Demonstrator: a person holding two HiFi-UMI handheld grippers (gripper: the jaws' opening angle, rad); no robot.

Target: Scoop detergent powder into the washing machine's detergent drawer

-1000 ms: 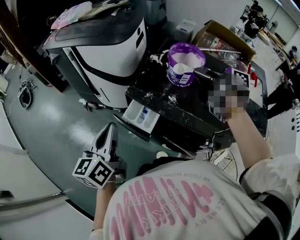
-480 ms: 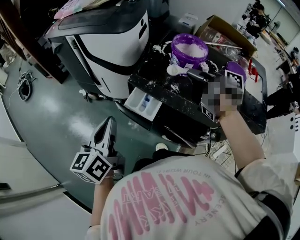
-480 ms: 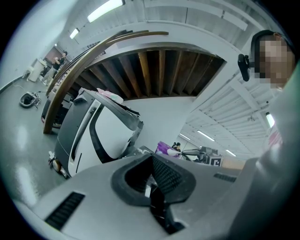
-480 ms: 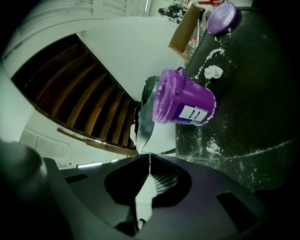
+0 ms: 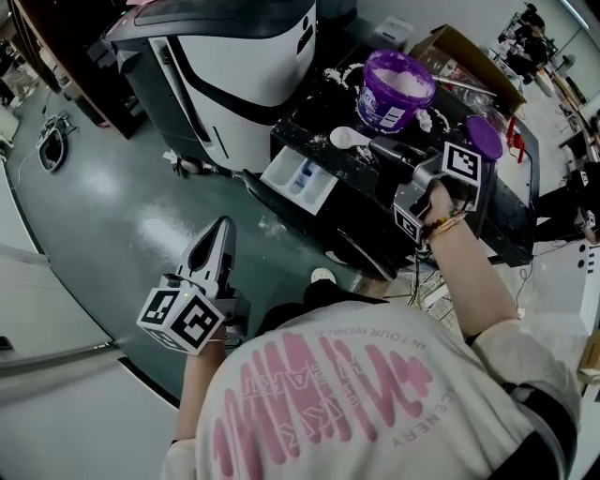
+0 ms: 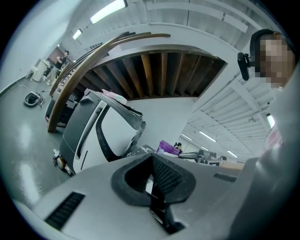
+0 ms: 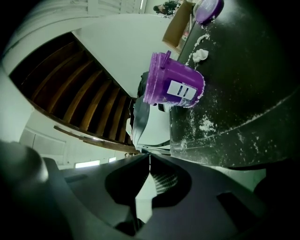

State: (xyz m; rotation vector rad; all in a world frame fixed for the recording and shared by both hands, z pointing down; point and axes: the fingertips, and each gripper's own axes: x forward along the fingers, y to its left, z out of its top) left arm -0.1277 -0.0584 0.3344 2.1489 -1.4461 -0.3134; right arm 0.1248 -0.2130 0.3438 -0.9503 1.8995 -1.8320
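Grey floor surrounds the work area. Right gripper (image 5: 380, 147), jaws clamped on the scoop (image 5: 349, 138) handle, holds it between the tub (image 5: 394, 89) and the open detergent drawer (image 5: 302, 178) at near left. Left gripper (image 5: 221, 230) is closed and empty. Risk: wrist roll spills powder short of the drawer. Count: one scoop, one tub, one drawer, two grippers.

Looks like a big test hall or workshop, not a home. Bare grey-green floor (image 5: 112, 216) under the fingers of the left gripper (image 5: 222, 225), loose cables (image 5: 49, 150) far to their left, a white washing machine (image 5: 234, 75) standing free ahead. Beyond the fingers of the right gripper (image 5: 377, 145), an open cardboard box (image 5: 469, 47) and distant people (image 5: 532, 26). Long strip lights (image 6: 108, 10) overhead.
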